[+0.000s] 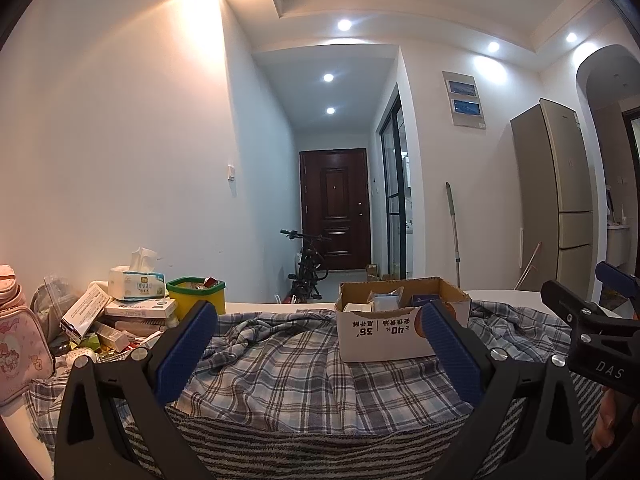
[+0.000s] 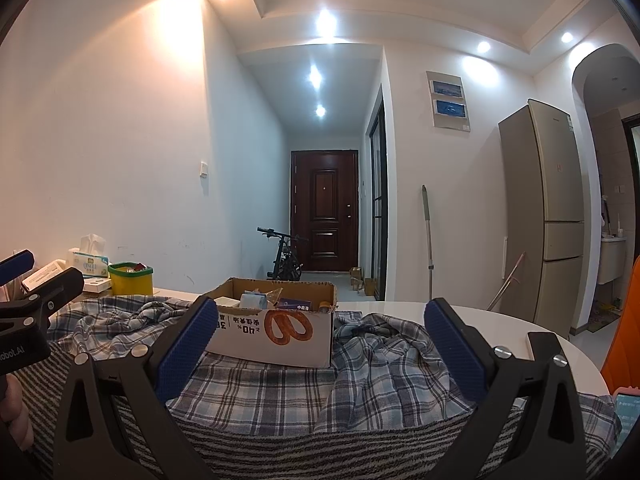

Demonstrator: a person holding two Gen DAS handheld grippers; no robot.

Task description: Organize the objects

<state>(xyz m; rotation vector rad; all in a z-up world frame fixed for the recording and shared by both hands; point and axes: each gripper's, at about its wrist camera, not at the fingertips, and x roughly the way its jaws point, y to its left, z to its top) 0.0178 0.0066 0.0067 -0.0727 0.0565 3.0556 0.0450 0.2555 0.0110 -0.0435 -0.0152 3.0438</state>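
Left tongs [image 1: 320,344] level, apart | right tongs [image 2: 320,336] level, apart; over plaid cloth [image 1: 280,364]

A carton [image 1: 384,336] sits on the checked cloth [image 1: 280,368] spread over the worktop [image 2: 520,328], at twelve o'clock. At ten o'clock lie a tub [image 1: 196,296], a tissue pack [image 1: 136,280] and stacked boxes [image 1: 140,310]. Small packets [image 2: 256,300] lie inside the carton.

Recessed ceiling spotlights [image 1: 344,25] light the room, blooming into soft white flares, more smeared in the right wrist view. A warm wash falls down the left wall [image 1: 120,120], while the hallway reads cooler and bluish. The foreground plaid cloth [image 1: 280,360] on the bench sits dimmer, without hard shadows. Fisheye bending curves walls and the fridge [image 1: 560,200]; the corners fall to black. Focus is fairly even, slightly soft.
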